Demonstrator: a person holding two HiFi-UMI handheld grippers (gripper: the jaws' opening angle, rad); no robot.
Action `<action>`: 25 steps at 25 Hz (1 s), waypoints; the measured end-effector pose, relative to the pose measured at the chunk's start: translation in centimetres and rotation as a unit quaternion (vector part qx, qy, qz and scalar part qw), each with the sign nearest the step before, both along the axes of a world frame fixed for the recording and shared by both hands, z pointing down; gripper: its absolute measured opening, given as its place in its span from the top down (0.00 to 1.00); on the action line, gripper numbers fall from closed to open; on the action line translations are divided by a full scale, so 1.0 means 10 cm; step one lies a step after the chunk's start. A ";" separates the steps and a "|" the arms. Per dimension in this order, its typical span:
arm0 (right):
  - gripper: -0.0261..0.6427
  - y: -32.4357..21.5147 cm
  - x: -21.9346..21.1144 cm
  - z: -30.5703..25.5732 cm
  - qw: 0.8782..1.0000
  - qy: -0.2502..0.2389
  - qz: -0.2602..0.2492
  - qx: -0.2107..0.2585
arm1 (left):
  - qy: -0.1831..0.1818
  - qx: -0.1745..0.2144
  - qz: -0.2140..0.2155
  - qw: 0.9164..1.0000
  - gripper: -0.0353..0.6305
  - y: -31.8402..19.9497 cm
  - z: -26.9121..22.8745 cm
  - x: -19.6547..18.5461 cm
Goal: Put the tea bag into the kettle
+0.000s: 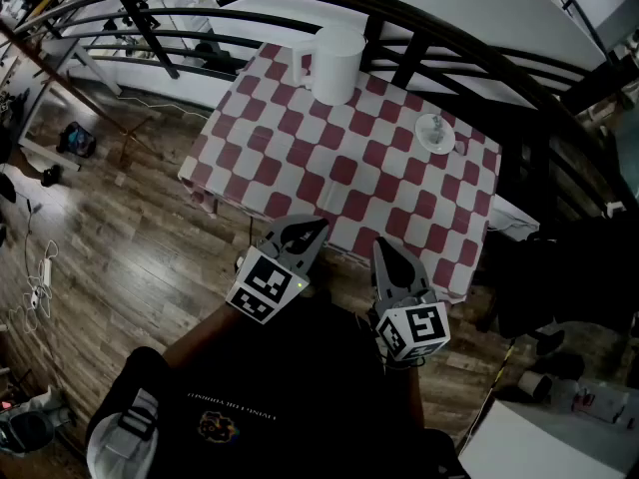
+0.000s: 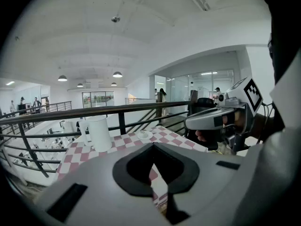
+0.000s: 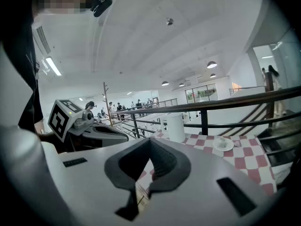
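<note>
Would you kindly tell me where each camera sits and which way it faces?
Head view: on the person's head, facing steeply down at the checked table; torso, left gripper, right gripper show.
Left gripper view: on the left gripper, facing along its shut jaws tablewards; right gripper shows at right.
Right gripper view: on the right gripper, along its shut jaws; left gripper at left.
Shared: all show the white kettle and saucer.

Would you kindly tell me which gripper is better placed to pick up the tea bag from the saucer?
The right gripper, probably. The saucer with the tea bag sits on the right side of the table, ahead of it, while the left gripper lies further left, toward the kettle. Both are shut and empty.
</note>
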State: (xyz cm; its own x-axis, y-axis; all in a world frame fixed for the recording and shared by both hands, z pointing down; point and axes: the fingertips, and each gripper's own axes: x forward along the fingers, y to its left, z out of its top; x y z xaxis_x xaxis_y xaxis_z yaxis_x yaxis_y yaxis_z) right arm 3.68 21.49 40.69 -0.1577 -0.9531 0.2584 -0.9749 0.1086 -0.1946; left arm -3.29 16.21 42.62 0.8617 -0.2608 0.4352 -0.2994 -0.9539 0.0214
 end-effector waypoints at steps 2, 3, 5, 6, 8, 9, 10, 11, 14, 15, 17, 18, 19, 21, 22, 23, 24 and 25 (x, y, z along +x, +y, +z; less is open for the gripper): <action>0.94 -0.01 0.01 0.00 1.000 0.004 0.000 0.001 | 0.000 0.000 0.000 1.000 0.95 -0.01 0.01 0.00; 0.94 -0.01 0.01 0.00 1.000 0.005 0.000 0.002 | 0.000 0.000 0.000 1.000 0.95 -0.01 0.01 0.00; 0.94 -0.01 0.02 0.01 1.000 0.005 0.001 0.000 | 0.000 0.000 0.000 1.000 0.95 0.00 0.01 0.00; 0.94 0.00 0.02 0.01 1.000 0.004 0.001 0.000 | -0.001 0.000 0.000 1.000 0.95 0.00 0.01 0.01; 0.94 -0.01 0.01 0.02 1.000 0.004 0.001 -0.002 | -0.001 -0.001 0.000 1.000 0.95 0.00 0.01 0.00; 0.94 -0.01 0.01 0.03 1.000 0.004 0.000 -0.003 | -0.002 -0.001 -0.001 1.000 0.95 -0.01 0.02 0.00; 0.94 -0.02 0.02 0.03 1.000 0.004 -0.001 -0.003 | -0.002 -0.001 -0.001 1.000 0.95 -0.02 0.02 0.00; 0.94 -0.02 0.02 0.03 1.000 0.003 -0.001 -0.002 | -0.002 -0.001 -0.002 1.000 0.95 -0.02 0.03 0.01; 0.94 -0.04 0.04 0.01 1.000 -0.010 -0.001 0.004 | -0.005 0.000 -0.004 1.000 0.95 -0.05 0.03 0.01; 0.94 -0.06 0.05 0.00 1.000 -0.015 -0.002 0.006 | -0.005 0.000 -0.005 1.000 0.95 -0.06 0.03 0.01; 0.94 -0.11 0.06 0.00 1.000 -0.016 -0.003 0.009 | -0.006 0.003 -0.007 1.000 0.95 -0.11 0.03 0.01; 0.94 -0.14 0.07 0.00 1.000 -0.013 -0.003 0.009 | -0.007 0.004 -0.009 1.000 0.95 -0.13 0.02 0.00; 0.94 -0.17 0.09 -0.01 1.000 -0.009 -0.004 0.010 | -0.007 0.006 -0.012 1.000 0.95 -0.16 0.02 0.00; 0.94 -0.23 0.12 -0.04 1.000 -0.002 -0.004 0.012 | -0.007 0.008 -0.017 1.000 0.95 -0.23 0.00 -0.02; 0.94 -0.26 0.14 -0.06 1.000 0.001 -0.004 0.013 | -0.007 0.010 -0.021 1.000 0.95 -0.26 -0.01 -0.02; 0.94 -0.29 0.16 -0.07 1.000 0.003 -0.004 0.014 | -0.008 0.012 -0.024 1.000 0.95 -0.30 -0.02 -0.03; 0.94 -0.31 0.17 -0.07 1.000 0.005 -0.004 0.015 | -0.008 0.014 -0.027 1.000 0.95 -0.35 -0.03 -0.04; 0.94 -0.34 0.18 -0.07 1.000 0.007 -0.005 0.015 | -0.008 0.016 -0.031 0.999 0.95 -0.39 -0.04 -0.06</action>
